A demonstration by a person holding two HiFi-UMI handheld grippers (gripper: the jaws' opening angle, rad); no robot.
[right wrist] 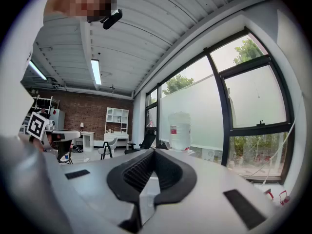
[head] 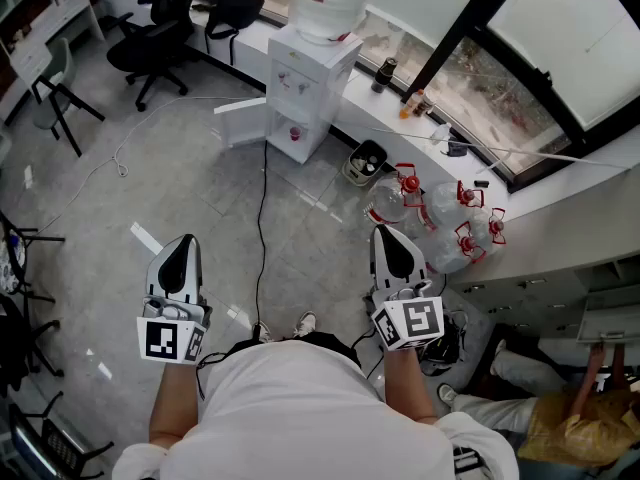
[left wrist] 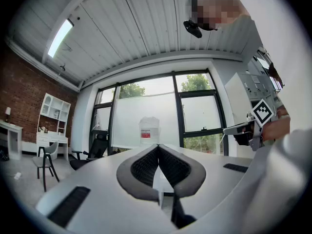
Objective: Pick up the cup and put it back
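Grippers sit low in the head view: the left gripper [head: 184, 246] and right gripper [head: 390, 236] are held level over the grey floor [head: 200, 188], well apart from the white water dispenser [head: 305, 78], whose door [head: 240, 108] hangs open. A small red object [head: 294, 133] sits in its open compartment; whether it is the cup cannot be told.

Left gripper view: the 2 jaws meet tip to tip with nothing between them, and the dispenser's bottle [left wrist: 149, 129] stands beyond.

Right gripper view: the jaws are likewise pressed together and empty.
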